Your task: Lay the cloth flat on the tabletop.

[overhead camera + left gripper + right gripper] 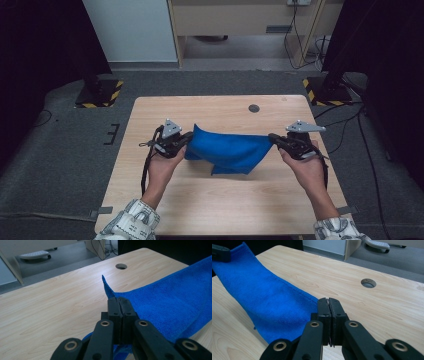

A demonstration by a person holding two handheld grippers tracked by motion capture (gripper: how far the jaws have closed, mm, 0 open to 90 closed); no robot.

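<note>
A blue towel (227,150) hangs stretched between both grippers above the wooden table (215,205), its lower part sagging toward the tabletop. My left gripper (189,138) is shut on the towel's left corner; in the left gripper view the jaws (119,301) pinch the cloth and a pointed tip of the blue towel (175,305) sticks up past them. My right gripper (273,137) is shut on the right corner; the right gripper view has the towel (267,302) running away to the left from the closed jaws (328,302).
A round cable hole (254,108) lies near the table's far edge. Dark stands with yellow-black striped bases (100,94) sit on the floor at both far corners. Cables (350,125) trail on the floor at the right.
</note>
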